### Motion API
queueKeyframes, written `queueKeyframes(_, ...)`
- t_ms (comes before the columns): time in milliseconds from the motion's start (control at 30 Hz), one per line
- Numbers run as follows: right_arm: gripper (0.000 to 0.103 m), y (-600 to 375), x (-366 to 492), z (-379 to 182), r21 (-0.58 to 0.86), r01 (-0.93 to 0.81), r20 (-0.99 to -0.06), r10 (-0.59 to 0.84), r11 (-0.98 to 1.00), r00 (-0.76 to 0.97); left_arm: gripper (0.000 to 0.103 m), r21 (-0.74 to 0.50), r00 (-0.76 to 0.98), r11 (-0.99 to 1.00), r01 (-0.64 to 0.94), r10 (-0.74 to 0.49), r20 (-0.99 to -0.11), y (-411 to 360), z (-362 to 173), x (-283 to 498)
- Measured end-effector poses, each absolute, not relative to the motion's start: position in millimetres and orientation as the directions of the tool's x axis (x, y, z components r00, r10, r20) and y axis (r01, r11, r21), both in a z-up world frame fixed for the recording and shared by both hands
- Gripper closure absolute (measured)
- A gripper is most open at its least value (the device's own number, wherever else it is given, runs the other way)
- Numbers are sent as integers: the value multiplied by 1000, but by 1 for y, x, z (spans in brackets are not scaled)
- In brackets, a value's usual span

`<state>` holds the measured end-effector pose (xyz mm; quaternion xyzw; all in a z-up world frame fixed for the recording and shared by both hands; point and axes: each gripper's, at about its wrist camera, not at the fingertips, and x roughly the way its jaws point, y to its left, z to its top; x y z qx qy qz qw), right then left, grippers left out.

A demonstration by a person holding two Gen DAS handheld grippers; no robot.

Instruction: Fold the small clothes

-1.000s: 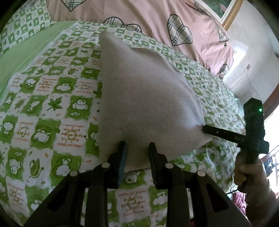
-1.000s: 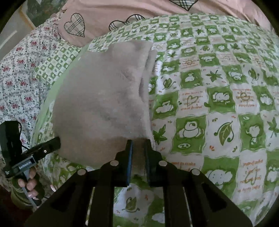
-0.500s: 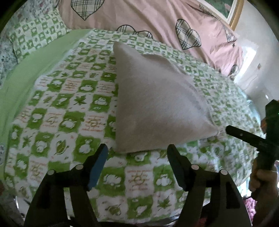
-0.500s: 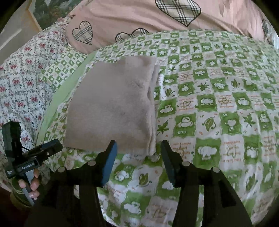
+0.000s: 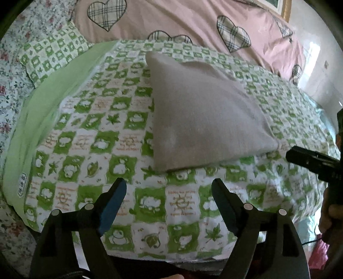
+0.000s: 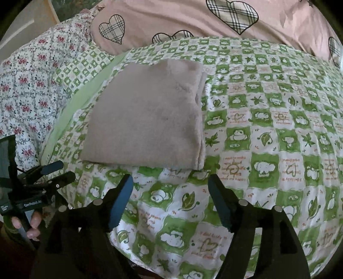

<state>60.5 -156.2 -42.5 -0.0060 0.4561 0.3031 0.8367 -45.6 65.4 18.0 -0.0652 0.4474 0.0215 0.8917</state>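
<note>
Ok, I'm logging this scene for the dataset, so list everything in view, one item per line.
Folded garment: one, grey-beige, lying flat on the green quilt.
Quilt: one, green-and-white check with cartoon prints, covering the bed.
Pink cover: one, pink with plaid hearts, behind the quilt.
Floral sheet: one, white with red flowers, left of the quilt.
Picture frame: one, gold, on the wall.
Left gripper: one, black, open, short of the garment.
Right gripper: one, black, open, short of the garment.
</note>
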Motion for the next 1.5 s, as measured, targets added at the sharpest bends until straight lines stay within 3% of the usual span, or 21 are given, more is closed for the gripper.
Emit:
queueKeyframes(533,18,-131,84,-41,254,-556,-765,516,792,385,18,-43,602,991,-130,45,-797,66,28,-9)
queueKeyframes(1500,15,-107,118,-46,262,-559,-791,507,787,343,18,45,554,990,-136,114,-824,52,30,25)
